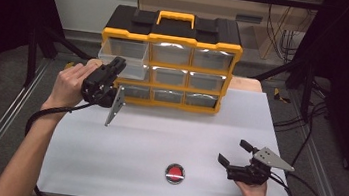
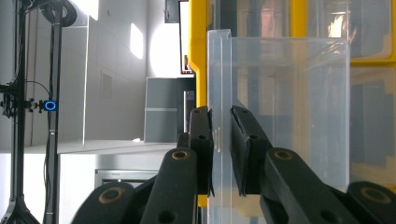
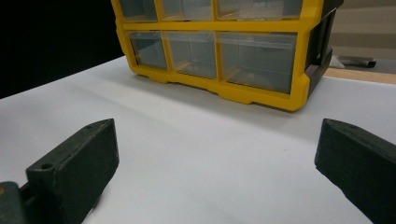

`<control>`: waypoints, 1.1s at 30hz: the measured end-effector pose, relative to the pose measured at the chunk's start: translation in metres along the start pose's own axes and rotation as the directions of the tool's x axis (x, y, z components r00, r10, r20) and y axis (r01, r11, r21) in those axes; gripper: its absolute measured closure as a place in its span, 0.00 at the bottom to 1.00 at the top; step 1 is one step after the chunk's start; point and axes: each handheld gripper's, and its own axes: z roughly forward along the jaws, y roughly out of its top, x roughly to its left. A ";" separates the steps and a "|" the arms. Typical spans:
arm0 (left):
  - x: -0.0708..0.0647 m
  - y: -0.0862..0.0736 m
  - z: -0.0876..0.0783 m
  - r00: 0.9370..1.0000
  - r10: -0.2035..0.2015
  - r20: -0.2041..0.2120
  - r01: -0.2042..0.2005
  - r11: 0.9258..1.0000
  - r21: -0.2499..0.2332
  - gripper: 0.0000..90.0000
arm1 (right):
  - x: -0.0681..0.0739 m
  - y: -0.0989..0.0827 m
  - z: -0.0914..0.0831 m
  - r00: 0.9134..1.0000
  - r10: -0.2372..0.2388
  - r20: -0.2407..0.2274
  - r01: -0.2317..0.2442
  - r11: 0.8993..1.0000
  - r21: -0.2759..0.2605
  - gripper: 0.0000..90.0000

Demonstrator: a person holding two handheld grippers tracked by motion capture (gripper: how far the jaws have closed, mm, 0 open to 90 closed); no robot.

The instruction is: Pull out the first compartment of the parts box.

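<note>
A yellow organizer (image 1: 172, 40) with clear drawers stands at the back of the white table (image 1: 158, 131). Its top-left drawer (image 1: 125, 54) is pulled partway out. My left gripper (image 1: 116, 65) is turned on its side at that drawer's front. In the left gripper view, the left gripper (image 2: 220, 116) is shut on the thin clear front lip of the drawer (image 2: 280, 107). My right gripper (image 1: 234, 152) rests low at the table's right front, open, with nothing between its jaws. The right gripper (image 3: 217, 140) faces the organizer (image 3: 299, 88) across bare table.
A red round button-like disc (image 1: 175, 173) lies near the table's front edge, left of the right gripper. Black cables trail from both grippers. Metal rails run along both sides of the table, and dark curtains hang beyond them.
</note>
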 end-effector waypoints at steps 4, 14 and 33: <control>-0.001 0.001 -0.001 1.000 -0.002 -0.006 0.002 1.000 0.003 0.87 | 0.000 0.000 0.000 1.000 0.001 0.000 -0.001 1.000 -0.002 0.01; 0.001 0.001 -0.007 1.000 -0.004 -0.008 0.004 1.000 -0.009 0.88 | 0.000 0.000 0.000 1.000 0.001 0.000 -0.001 1.000 -0.003 0.01; -0.001 0.003 -0.015 1.000 -0.005 -0.001 0.005 1.000 -0.008 0.86 | 0.000 0.000 0.000 1.000 0.001 -0.001 -0.001 1.000 -0.001 0.01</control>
